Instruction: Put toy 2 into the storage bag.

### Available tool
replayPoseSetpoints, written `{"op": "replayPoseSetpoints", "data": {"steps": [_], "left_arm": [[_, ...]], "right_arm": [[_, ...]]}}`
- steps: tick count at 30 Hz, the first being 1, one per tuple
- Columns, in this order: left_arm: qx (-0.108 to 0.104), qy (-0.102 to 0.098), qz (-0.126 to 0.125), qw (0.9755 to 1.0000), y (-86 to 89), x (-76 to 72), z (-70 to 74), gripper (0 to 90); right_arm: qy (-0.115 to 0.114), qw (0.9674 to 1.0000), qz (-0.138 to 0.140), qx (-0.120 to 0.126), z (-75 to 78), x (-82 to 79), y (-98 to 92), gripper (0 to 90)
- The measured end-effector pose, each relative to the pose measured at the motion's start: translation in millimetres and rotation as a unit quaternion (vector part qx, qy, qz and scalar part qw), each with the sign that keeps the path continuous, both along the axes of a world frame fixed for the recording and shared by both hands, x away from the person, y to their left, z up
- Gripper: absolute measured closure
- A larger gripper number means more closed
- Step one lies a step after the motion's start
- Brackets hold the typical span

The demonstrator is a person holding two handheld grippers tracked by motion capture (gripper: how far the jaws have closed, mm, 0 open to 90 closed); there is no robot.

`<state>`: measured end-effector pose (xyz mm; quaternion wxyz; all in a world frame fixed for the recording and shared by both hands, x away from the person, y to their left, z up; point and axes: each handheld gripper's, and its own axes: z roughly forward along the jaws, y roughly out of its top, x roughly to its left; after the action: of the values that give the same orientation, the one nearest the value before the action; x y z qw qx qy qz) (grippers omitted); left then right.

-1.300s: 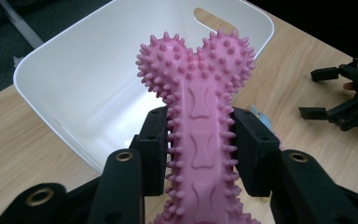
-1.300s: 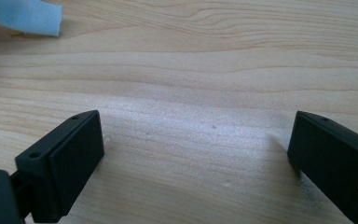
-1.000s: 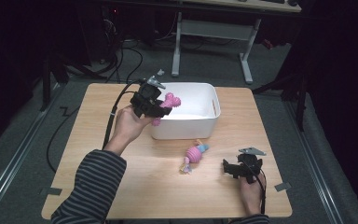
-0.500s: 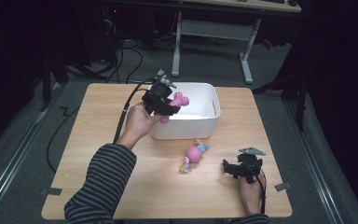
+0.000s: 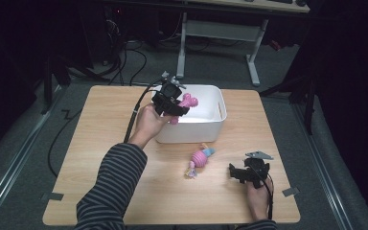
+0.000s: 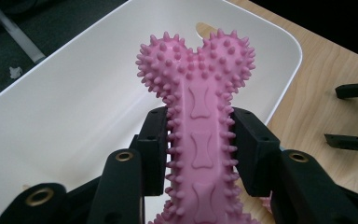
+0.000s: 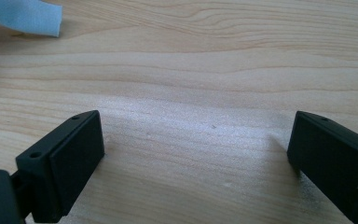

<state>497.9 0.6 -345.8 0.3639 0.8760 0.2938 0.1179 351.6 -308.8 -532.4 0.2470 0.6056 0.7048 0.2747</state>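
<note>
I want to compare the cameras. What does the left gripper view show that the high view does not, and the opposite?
The left gripper view alone shows the spikes and small bone shapes on the pink bone toy. The high view alone shows the striped pink toy lying on the table and the person's striped sleeve. Both show the left gripper shut on the bone toy over the white bin.

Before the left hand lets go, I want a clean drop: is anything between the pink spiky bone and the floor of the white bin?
Nothing visible. The left gripper holds the pink spiky bone over the white bin, past its near wall, and the bin floor beneath looks bare. The striped toy lies outside, on the table.
</note>
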Motion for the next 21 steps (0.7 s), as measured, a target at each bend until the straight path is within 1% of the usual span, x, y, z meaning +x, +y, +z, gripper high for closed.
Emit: {"op": "replayPoseSetpoints", "data": {"steps": [5, 10, 13, 14, 15, 17, 18, 19, 21], "left_arm": [[0.0, -0.005, 0.0, 1.0, -4.2, 2.2, -3.1, 59.1], [-0.003, -0.004, 0.0, 1.0, -7.7, 4.9, -5.3, 59.1], [0.0, 0.0, 0.005, 1.0, -10.0, 11.2, -8.1, 59.1], [0.0, 0.0, 0.005, 1.0, -10.0, 11.2, -8.1, 59.1], [-0.003, 0.0, 0.01, 0.9999, -10.5, 14.3, -10.0, 59.1], [-0.001, 0.001, 0.014, 0.9999, -10.4, 17.1, -12.1, 59.0], [-0.001, 0.001, 0.014, 0.9999, -10.4, 17.1, -12.1, 59.1], [0.001, -0.003, 0.021, 0.9998, -10.1, 18.1, -13.7, 59.1], [-0.001, -0.003, 0.021, 0.9998, -10.4, 18.2, -14.6, 59.1]], "right_arm": [[0.0, 1.0, 0.0, 0.0, 0.1, -0.2, 0.1, 3.6], [0.0, 1.0, 0.0, 0.001, 0.1, -0.2, 0.2, 3.6], [-0.001, 1.0, 0.002, 0.0, 0.0, -0.4, 0.2, 4.2], [-0.001, 1.0, 0.002, 0.0, 0.0, -0.4, 0.2, 4.2], [-0.001, 1.0, 0.002, -0.001, 0.2, -0.6, 0.2, 4.3], [-0.001, 1.0, 0.001, -0.001, 0.2, -0.5, 0.3, 4.3], [-0.001, 1.0, 0.001, -0.001, 0.2, -0.5, 0.3, 4.3], [-0.002, 1.0, 0.002, -0.001, 0.1, -0.5, 0.1, 4.3], [-0.002, 1.0, 0.002, -0.001, 0.1, -0.5, 0.1, 4.3]]}}
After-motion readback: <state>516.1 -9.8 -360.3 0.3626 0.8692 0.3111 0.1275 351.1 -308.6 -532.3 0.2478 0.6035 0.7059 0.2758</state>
